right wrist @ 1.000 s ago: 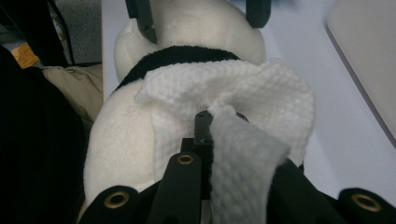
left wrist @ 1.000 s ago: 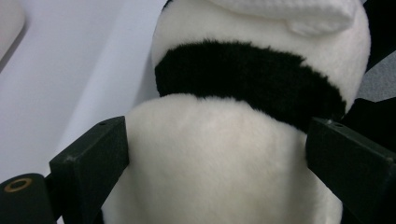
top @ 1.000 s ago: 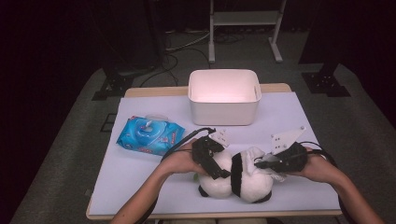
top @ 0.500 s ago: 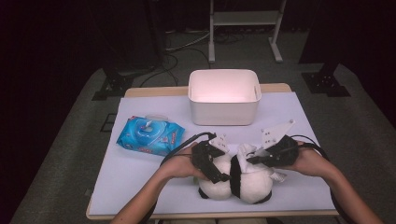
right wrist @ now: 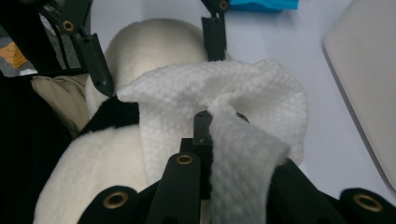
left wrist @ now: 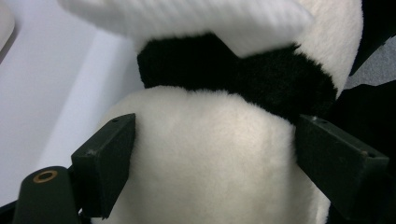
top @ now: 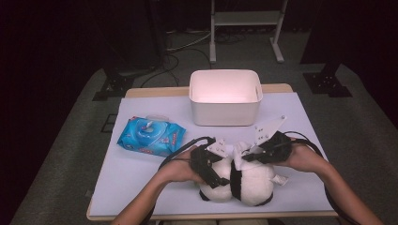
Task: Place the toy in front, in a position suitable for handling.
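A black and white plush panda (top: 251, 183) lies near the table's front edge. My left gripper (top: 216, 176) clamps its white body (left wrist: 210, 163) from the left. Its jaws have just been closing, and both pads now press into the fur. My right gripper (top: 249, 157) comes in from the right above the panda. It is shut on a white textured wipe (right wrist: 233, 88), which drapes over the panda's black band and white fur (right wrist: 154, 42). The wipe (top: 238, 152) shows as a small white fold between the two grippers.
A white rectangular bin (top: 225, 115) stands behind the panda at the table's middle. A blue pack of wipes (top: 150, 136) lies to the left. The pale table top (top: 136, 187) has bare room at the front left and far right.
My right gripper has moved left and slightly up over the panda with the wipe in it. The left hand has stayed on the panda's body.
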A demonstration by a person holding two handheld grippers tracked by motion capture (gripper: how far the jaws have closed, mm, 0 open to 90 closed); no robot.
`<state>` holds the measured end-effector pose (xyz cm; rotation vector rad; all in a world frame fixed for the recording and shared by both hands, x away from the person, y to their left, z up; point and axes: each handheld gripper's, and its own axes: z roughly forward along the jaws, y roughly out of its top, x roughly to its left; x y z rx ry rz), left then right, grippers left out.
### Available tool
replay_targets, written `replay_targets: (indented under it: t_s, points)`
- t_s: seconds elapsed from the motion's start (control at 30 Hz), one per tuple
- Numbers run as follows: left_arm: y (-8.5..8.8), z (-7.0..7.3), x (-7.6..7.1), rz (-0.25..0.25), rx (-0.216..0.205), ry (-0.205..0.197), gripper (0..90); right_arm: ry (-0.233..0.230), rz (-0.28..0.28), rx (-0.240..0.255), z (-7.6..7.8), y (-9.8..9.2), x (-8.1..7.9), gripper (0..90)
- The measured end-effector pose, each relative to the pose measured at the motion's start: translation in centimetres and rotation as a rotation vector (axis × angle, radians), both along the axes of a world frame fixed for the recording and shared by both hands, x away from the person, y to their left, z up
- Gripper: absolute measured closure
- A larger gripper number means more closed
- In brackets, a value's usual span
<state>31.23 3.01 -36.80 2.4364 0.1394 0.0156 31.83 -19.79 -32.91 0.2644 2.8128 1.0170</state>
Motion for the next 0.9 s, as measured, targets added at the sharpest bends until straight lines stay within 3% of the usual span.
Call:
replay_targets:
  t_s: [0.57,0.77,0.9]
  points:
    - [0.4,-0.1,-0.6,0.004,-0.023,-0.008,14.6,0.02,-0.103,0.084,-0.7,-5.6,-1.2,82.3]
    - [0.2,-0.1,-0.6,0.011,-0.015,-0.007,14.6,0.031,-0.13,0.067,-1.1,-6.9,-1.4,82.2]
    - [0.0,0.0,-0.6,0.008,0.001,-0.012,14.5,0.036,-0.126,0.071,-0.9,-6.7,-1.4,82.2]
